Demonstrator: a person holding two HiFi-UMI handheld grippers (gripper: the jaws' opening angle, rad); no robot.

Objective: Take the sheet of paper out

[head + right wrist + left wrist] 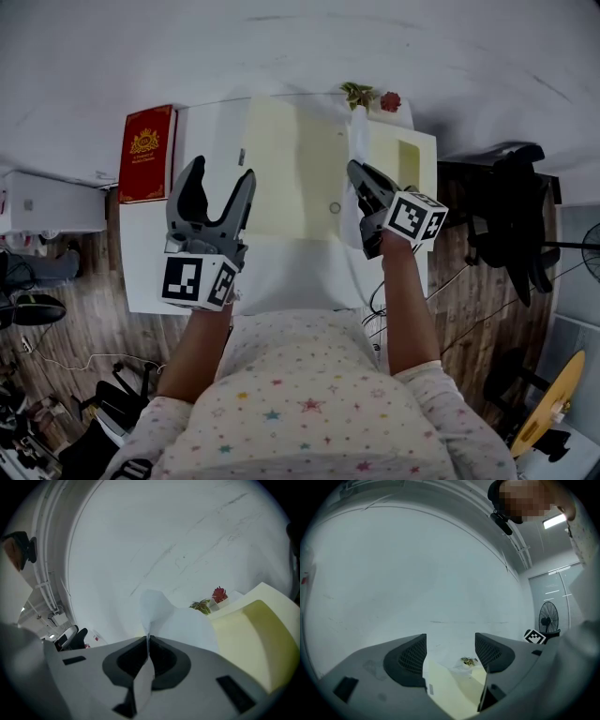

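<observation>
1 sheet of paper (183, 625) pinched in right tongs (147, 641) by yellow folder (291, 169); left tongs (450, 644) spread, empty.

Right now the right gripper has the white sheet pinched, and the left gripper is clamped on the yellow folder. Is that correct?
Not quite. The left gripper is open: the left gripper view shows its jaws wide apart, with the yellow folder lying beyond the gap and not clamped. The rest holds: the right gripper has the white sheet pinched.
</observation>
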